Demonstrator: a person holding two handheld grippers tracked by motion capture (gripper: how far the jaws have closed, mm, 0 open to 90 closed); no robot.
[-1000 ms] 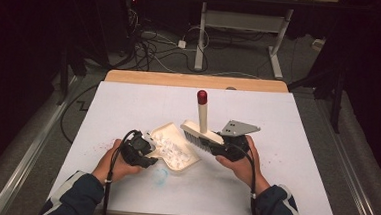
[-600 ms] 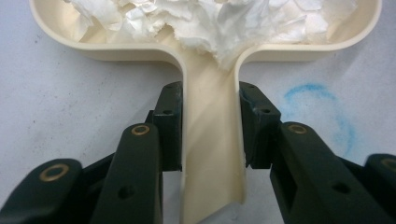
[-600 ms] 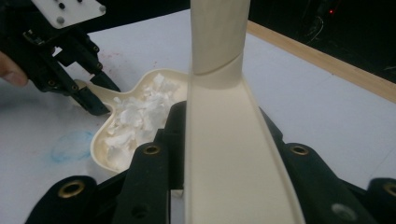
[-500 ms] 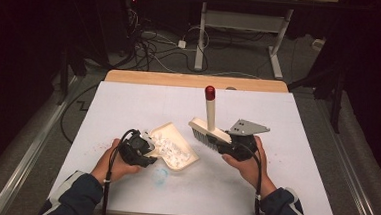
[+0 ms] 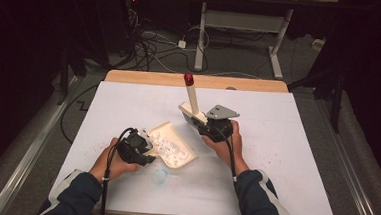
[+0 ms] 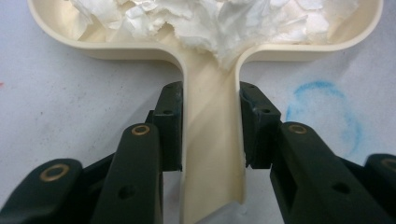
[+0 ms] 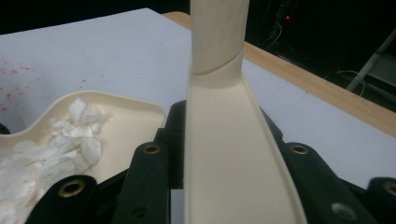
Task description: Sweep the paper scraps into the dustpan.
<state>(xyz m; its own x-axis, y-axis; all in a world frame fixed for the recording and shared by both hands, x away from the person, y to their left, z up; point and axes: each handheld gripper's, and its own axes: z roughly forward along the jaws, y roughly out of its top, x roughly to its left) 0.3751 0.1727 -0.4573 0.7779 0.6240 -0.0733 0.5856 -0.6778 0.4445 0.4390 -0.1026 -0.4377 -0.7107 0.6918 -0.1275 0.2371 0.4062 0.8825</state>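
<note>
A cream dustpan [image 5: 192, 156] lies on the white table, left of centre, with white paper scraps [image 5: 168, 145] heaped in it. My left gripper [image 5: 143, 147] is shut on the pan's handle [image 6: 212, 140], one pad on each side; the scraps [image 6: 219, 23] pile up just past the jaws. My right gripper [image 5: 208, 128] is shut on a cream hand brush [image 5: 193, 100], whose red-tipped handle tilts up and away. The brush head hangs just beyond the pan's far right rim. In the right gripper view the brush [image 7: 229, 140] runs up between the jaws, and the dustpan [image 7: 130, 121] lies to its left.
A blue scribbled ring [image 5: 160, 176] marks the table cover just in front of the pan. Faint reddish specks dot the cover on the right. The table's wooden far edge [image 5: 195, 81] borders a dark floor with cables and a desk frame [image 5: 277, 52].
My right gripper carried the brush a little right, then back left and away, ending near the pan's far rim. The left gripper and dustpan stayed put.
</note>
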